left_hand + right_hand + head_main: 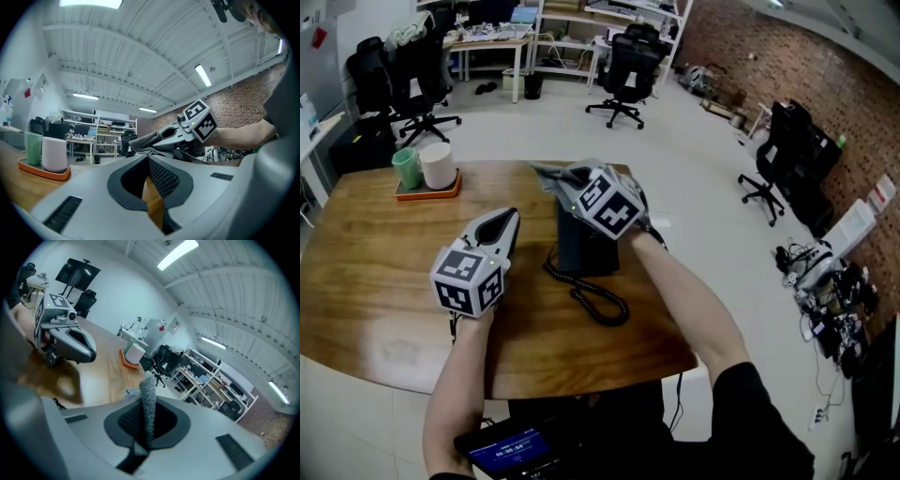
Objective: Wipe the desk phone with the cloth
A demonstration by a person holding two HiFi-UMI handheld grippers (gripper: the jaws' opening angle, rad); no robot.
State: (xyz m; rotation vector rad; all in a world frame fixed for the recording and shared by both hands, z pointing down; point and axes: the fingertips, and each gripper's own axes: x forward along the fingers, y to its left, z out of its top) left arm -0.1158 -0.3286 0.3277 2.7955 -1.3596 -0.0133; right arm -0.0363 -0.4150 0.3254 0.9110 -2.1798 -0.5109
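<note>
A black desk phone (581, 246) stands at the middle of the wooden table (366, 281), its coiled cord (598, 300) trailing toward me. My right gripper (565, 184) hovers over the phone's top, shut on a grey cloth (546, 174) that sticks out from its jaws; in the right gripper view the cloth (149, 404) stands pinched upright between the pads. My left gripper (508, 217) hangs left of the phone, apart from it, jaws shut with nothing in them. The left gripper view shows the cloth (145, 139) bunched at the right gripper's tip.
An orange tray (427, 193) at the table's far left holds a green cup (406, 169) and a white cup (438, 165). Office chairs, shelves and desks stand on the floor beyond. Cables and bags lie along the brick wall at right.
</note>
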